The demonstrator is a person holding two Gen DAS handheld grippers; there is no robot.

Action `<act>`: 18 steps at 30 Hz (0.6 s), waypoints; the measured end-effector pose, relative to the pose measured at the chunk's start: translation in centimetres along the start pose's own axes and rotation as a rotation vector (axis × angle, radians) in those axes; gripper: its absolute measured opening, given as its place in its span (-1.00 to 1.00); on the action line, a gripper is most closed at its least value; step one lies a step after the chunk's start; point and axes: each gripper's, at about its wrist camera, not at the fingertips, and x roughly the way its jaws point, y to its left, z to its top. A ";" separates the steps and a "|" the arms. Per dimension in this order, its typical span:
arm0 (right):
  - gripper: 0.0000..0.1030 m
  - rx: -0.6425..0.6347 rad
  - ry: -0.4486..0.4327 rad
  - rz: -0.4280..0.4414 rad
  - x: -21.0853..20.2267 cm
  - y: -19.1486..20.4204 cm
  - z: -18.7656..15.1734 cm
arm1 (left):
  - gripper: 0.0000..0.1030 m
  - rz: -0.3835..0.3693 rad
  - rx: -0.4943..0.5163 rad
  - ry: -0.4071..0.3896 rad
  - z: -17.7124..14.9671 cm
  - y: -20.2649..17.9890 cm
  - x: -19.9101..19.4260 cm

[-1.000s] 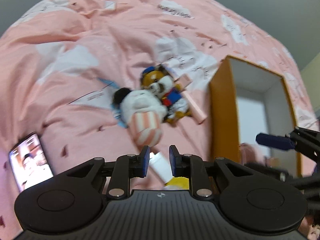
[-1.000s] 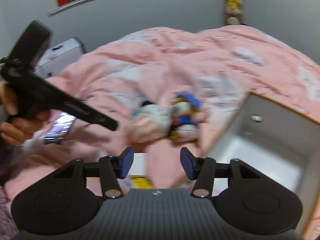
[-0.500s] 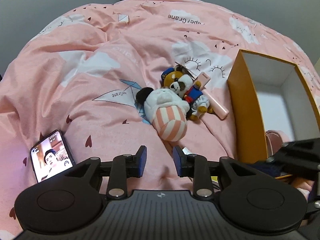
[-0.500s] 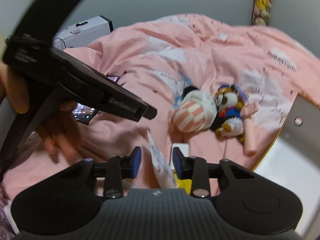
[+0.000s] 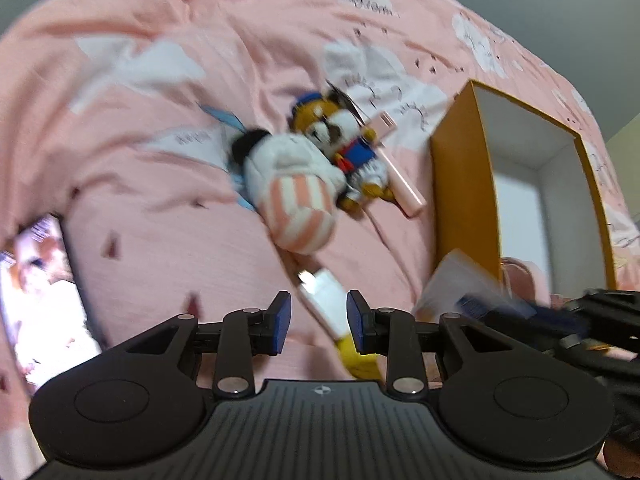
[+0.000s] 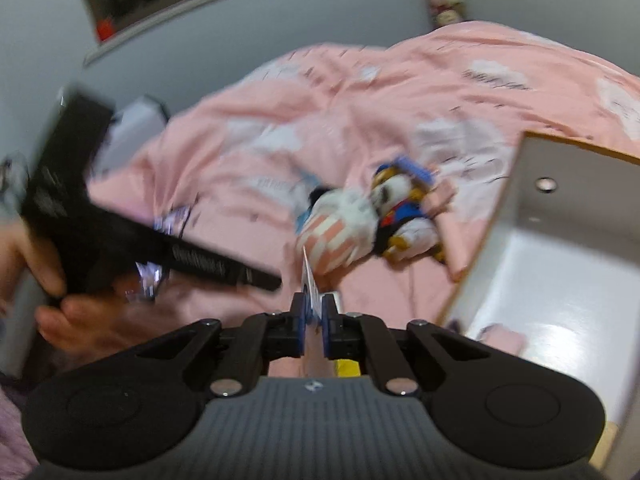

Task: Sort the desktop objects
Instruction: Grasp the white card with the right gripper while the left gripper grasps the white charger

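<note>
Right wrist, gripper (image 6: 314, 322) pinching card (image 6: 310, 276) edge-on

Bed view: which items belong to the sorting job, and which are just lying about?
Job:
- box
- card, in right gripper
- white tube, between left gripper's opening jaws
- striped plush
- bear plush
- pink stick

Lying about:
- phone
- quilt

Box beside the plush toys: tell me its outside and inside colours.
The box is orange outside, white inside; the left wrist view shows it best.
</note>
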 end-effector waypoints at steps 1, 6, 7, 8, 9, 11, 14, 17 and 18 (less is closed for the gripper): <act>-0.85 0.025 -0.027 0.000 -0.9 -0.5 0.2 | -0.22 -0.014 -0.017 0.019 0.2 -0.1 0.5; -0.85 0.161 -0.197 0.001 -6.0 -3.2 1.2 | -0.04 0.026 -0.075 0.078 0.8 -1.3 3.1; -0.85 0.177 -0.226 -0.002 -6.8 -3.7 1.4 | -0.04 0.045 -0.084 0.091 0.9 -1.6 3.7; -0.85 0.189 -0.257 -0.011 -7.6 -4.1 1.5 | -0.04 0.063 -0.093 0.104 1.0 -1.8 4.3; -0.85 0.194 -0.282 -0.024 -8.3 -4.3 1.5 | -0.04 0.084 -0.106 0.122 1.1 -2.0 4.9; -0.85 0.196 -0.314 -0.048 -9.2 -4.7 1.5 | -0.04 0.098 -0.128 0.144 1.1 -2.1 5.8; -0.85 0.200 -0.337 -0.078 -9.8 -5.3 1.1 | -0.04 0.123 -0.177 0.146 1.3 -2.1 6.6; -0.85 0.225 -0.337 -0.102 -9.9 -6.3 0.8 | -0.04 0.136 -0.216 0.169 1.6 -2.0 7.6; -0.85 0.233 -0.339 -0.111 -9.9 -6.6 0.5 | -0.04 0.139 -0.231 0.180 1.6 -1.9 8.1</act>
